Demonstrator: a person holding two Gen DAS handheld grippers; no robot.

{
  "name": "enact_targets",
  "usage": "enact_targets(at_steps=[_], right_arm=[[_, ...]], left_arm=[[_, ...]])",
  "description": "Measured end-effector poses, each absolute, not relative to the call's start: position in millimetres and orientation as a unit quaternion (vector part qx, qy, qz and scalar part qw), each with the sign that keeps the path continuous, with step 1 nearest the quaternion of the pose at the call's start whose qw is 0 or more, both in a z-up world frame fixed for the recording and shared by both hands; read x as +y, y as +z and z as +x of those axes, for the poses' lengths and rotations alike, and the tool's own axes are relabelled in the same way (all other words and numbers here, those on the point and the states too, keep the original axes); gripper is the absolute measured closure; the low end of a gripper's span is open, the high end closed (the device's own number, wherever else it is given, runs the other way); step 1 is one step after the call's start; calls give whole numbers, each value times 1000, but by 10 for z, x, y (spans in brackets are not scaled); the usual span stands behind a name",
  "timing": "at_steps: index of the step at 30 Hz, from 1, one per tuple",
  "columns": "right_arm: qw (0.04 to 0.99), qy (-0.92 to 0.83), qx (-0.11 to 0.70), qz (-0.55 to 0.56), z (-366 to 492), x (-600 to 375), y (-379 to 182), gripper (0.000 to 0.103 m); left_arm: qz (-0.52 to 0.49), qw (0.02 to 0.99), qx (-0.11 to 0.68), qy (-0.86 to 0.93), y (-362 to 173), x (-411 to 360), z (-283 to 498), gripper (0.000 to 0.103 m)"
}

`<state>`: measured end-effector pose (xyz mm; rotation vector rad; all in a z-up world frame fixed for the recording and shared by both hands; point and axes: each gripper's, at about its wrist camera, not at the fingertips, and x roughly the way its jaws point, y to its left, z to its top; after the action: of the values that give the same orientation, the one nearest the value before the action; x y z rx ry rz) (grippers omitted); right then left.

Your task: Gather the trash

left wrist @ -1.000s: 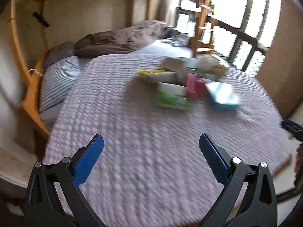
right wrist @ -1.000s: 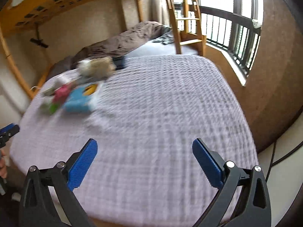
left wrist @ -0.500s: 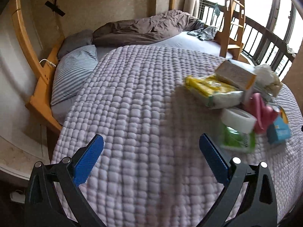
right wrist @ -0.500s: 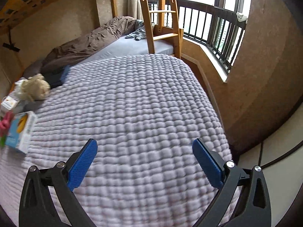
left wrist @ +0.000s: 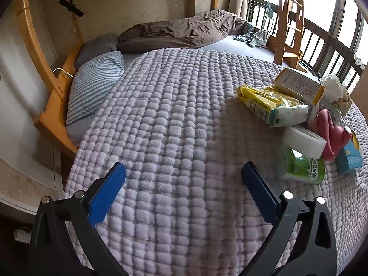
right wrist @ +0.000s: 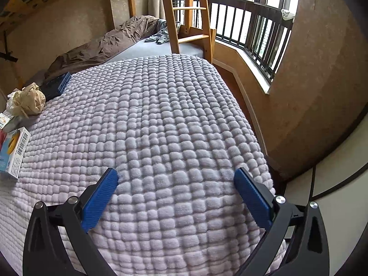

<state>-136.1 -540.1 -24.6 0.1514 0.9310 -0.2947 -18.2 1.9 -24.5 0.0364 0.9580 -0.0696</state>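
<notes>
Lilac quilt (left wrist: 174, 119) sharp now; I've swung both claws rightward. Left claw (left wrist: 184, 179) and right claw (right wrist: 176, 184) gape, empty. Trash pile (left wrist: 299, 119) sits mid-bed, unreached, collection not begun.

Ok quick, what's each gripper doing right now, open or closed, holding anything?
Left gripper: open, holding nothing, above the quilt.
Right gripper: open, holding nothing, also above the quilt.

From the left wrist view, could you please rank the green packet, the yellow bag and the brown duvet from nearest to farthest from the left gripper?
1. Green packet, right of the left gripper.
2. Yellow bag, farther up on the right.
3. Brown duvet, at the far wall.
</notes>
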Motion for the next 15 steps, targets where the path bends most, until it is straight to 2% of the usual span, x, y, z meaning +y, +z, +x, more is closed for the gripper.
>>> enact_targets(at_steps=[15], right_arm=[[880,-144,447,70,-1401,-5342,-247,4]], left_arm=[[18,887,461,-33,-249,20,-179,1]])
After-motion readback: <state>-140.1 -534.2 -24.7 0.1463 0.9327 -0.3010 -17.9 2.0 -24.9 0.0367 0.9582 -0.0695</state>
